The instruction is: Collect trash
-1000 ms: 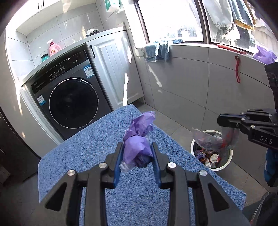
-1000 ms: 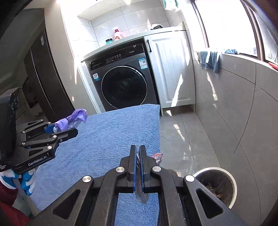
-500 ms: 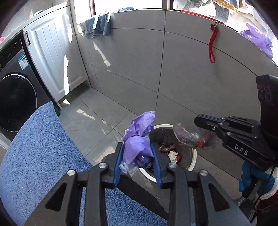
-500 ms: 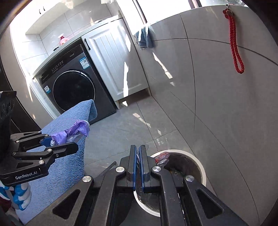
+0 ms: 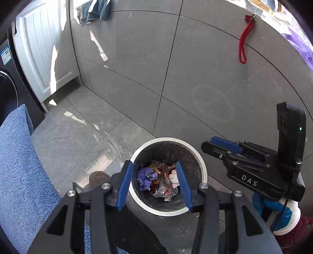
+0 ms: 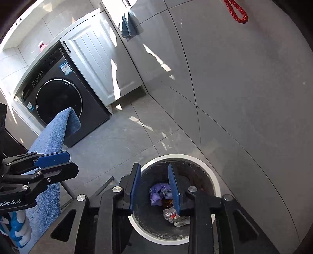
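Now purple wrapper (image 5: 145, 178) in bin (image 5: 202, 166), below parted fingers (image 5: 125, 183).

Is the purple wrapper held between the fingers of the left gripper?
No, the left gripper stands open with nothing between its fingers, and the purple wrapper lies inside the trash bin below.

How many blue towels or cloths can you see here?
2: a big blue towel draped over the table on the left, and a darker blue cloth hanging on the window ledge. Others may be out of view.

Washing machine (image 5: 7, 82) cut by left edge; bin (image 6: 195, 158) near rim hidden (behind right hand-held gripper (image 6: 154, 187)).
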A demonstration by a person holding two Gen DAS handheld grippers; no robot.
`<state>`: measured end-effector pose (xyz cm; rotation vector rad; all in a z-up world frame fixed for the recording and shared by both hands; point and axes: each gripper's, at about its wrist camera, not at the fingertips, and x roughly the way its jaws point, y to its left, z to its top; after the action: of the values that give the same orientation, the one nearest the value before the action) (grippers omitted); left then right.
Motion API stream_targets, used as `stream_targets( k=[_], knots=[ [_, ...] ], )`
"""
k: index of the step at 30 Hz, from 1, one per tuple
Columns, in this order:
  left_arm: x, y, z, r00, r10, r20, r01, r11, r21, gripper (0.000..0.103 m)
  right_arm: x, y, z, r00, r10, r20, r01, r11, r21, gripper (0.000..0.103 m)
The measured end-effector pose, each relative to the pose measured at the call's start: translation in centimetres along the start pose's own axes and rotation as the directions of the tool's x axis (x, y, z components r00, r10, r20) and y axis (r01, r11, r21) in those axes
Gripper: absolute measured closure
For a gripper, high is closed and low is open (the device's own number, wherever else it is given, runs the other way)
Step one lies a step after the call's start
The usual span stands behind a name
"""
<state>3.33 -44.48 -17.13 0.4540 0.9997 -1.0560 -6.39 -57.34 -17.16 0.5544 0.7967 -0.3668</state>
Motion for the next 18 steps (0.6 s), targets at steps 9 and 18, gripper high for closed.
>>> stream_targets(
  k=[9,18],
  knots=[
    [-8.0,2.9,-2.9,0.984,0.121,0.131,-0.113,0.991,-0.065,0.053,-2.7,5.7,0.8,0.999,0.017,0.04,-0.013,0.994,-0.106,0.06],
    [-19.5,8.4,-10.0,0.874,0.425,0.238,-0.374,0.898,-0.23,0.046,-6.2,17.1,0.7,0.984,0.151,0.093,-0.117,0.947,-0.3,0.043]
  ],
)
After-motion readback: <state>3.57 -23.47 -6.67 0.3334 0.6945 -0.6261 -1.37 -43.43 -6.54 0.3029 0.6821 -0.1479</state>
